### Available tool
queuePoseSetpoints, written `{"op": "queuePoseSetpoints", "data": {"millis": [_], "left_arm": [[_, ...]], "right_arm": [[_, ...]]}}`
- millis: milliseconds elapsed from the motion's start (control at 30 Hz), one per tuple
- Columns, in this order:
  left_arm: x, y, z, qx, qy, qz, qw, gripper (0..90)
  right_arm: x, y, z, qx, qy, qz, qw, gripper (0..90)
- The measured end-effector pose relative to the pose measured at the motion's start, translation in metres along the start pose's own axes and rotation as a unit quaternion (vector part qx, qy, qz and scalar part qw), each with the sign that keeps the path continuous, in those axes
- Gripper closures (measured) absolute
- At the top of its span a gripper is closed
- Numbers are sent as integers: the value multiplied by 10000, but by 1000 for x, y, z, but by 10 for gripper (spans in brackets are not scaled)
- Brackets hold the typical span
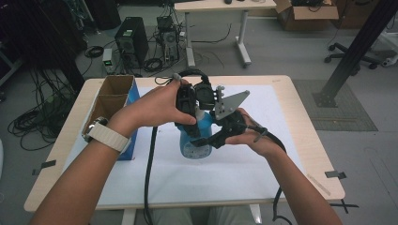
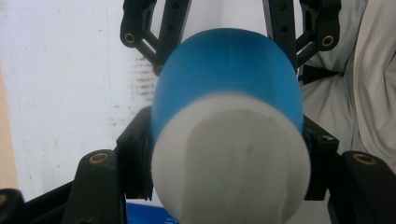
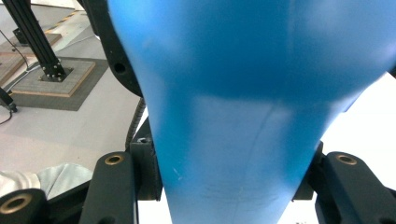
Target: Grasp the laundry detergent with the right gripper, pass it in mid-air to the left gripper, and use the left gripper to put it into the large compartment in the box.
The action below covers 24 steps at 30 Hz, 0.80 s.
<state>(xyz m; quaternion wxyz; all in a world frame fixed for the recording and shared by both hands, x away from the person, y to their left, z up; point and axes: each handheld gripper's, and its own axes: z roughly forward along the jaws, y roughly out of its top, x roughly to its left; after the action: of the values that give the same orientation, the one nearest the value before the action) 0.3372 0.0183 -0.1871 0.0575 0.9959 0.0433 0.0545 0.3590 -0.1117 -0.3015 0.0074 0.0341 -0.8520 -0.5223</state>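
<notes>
1. Fingers (image 2: pixel 133 163) of the left gripper (image 1: pixel 190 105) clamped the white cap (image 2: pixel 231 158) of the blue bottle (image 1: pixel 195 140).
2. Right gripper (image 1: pixel 220 133) squeezed the bottle's body above the table (image 1: pixel 281 140).

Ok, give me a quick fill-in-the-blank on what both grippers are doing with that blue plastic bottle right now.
1. The left gripper is shut on the blue plastic bottle's ____ cap end.
2. The right gripper is shut on the bottle's ____ body.
3. The open cardboard box stands at the white-covered table's ____ edge in the high view.

Missing words: white; blue; left
</notes>
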Motion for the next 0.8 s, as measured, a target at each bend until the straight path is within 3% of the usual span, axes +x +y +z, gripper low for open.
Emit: {"op": "queuePoseSetpoints", "data": {"millis": [533,667,733,800], "left_arm": [[-1,-2,-4,-45,-16,-21,10000,378],[-2,-1,-4,49,-37,-11,10000,378],[-1,-1,-4,86,-66,-40,9999,378],[-1,0,-4,114,-46,-53,9999,378]], "right_arm": [[1,1,-1,-78,16,-56,10000,439],[3,1,-1,-49,-22,-78,10000,433],[3,1,-1,-25,-37,-64,10000,371],[2,-2,-3,-27,-74,121,9999,263]]}}
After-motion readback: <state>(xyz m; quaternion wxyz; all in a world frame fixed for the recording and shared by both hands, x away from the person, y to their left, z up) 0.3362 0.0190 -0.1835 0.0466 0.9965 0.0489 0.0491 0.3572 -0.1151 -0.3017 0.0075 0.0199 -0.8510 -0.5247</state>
